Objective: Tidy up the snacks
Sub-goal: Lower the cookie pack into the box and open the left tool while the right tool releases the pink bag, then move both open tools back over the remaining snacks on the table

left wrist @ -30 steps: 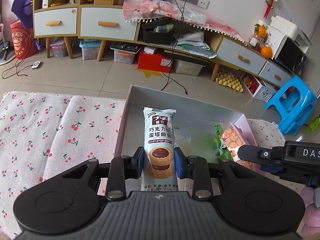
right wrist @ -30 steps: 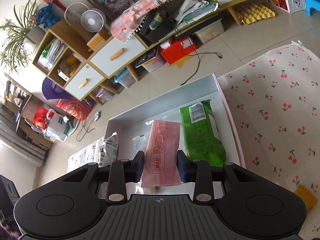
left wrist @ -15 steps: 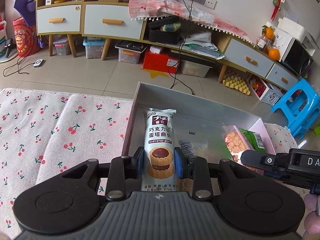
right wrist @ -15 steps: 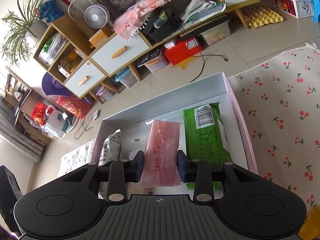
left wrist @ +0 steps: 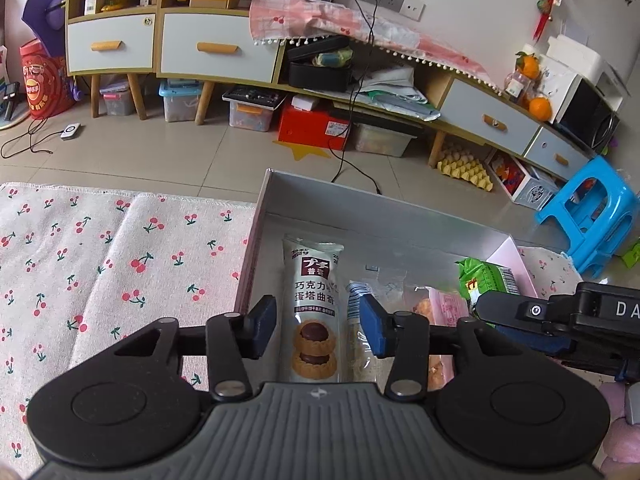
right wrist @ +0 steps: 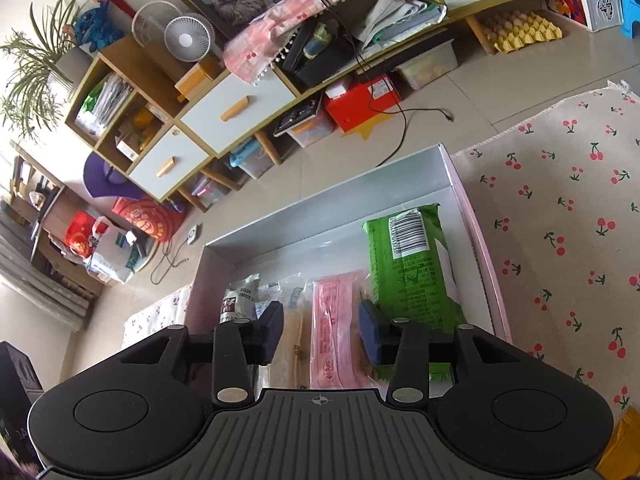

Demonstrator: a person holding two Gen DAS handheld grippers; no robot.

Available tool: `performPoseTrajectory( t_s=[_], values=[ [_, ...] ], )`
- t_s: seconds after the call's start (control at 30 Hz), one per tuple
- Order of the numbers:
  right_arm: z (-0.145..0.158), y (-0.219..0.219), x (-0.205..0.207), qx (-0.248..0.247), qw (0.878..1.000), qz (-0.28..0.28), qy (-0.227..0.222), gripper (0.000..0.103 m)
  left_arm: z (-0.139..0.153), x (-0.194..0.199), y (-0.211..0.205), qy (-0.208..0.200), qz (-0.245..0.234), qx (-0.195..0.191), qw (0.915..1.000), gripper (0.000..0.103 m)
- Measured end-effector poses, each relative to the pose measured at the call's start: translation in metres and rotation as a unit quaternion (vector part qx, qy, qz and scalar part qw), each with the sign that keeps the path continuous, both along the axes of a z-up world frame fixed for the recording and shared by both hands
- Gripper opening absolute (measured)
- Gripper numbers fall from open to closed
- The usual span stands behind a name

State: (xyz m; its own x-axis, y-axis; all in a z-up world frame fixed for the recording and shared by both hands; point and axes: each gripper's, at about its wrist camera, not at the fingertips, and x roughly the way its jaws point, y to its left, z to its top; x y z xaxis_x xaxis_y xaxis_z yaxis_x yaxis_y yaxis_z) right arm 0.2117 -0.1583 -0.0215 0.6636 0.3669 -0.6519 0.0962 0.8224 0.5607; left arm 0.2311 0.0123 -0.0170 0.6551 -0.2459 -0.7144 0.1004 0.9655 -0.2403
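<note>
On the cherry-print cloth (left wrist: pixel 120 248) I see a grey box (left wrist: pixel 360 208). My left gripper (left wrist: pixel 316 324) is opening around the tart-cookie packet (left wrist: pixel 314 312); my right gripper (right wrist: pixel 320 328) is opening around the pink packet (right wrist: pixel 336 320). Both packets lie inside, pads clear.

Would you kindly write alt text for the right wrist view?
The right gripper is opening over a pink snack packet lying in a grey box, between a green packet and a clear-wrapped snack. Cherry-print cloth lies beside the box.
</note>
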Motion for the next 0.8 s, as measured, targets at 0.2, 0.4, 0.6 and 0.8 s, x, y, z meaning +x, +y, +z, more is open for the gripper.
performPoseTrajectory(
  t_s=[0.2,0.4,0.6,0.8],
  values=[
    [0.010,-0.003,-0.006,-0.006,1.000,-0.005,-0.001,0.059,0.006,-0.005,-0.003,0.000,-0.002,0.008,1.0000,0.062],
    [0.026,-0.004,-0.021,-0.028,1.000,-0.002,-0.003,0.069,0.020,-0.017,-0.006,0.001,-0.009,0.010,0.9999,0.075],
    [0.044,-0.005,-0.042,-0.049,0.999,-0.003,-0.008,0.077,0.036,-0.033,-0.008,-0.004,-0.016,0.015,0.9997,0.087],
    [0.057,-0.008,-0.064,-0.058,0.998,-0.007,-0.010,0.083,0.045,-0.051,-0.005,-0.001,-0.017,0.025,0.9995,0.096]
  ],
)
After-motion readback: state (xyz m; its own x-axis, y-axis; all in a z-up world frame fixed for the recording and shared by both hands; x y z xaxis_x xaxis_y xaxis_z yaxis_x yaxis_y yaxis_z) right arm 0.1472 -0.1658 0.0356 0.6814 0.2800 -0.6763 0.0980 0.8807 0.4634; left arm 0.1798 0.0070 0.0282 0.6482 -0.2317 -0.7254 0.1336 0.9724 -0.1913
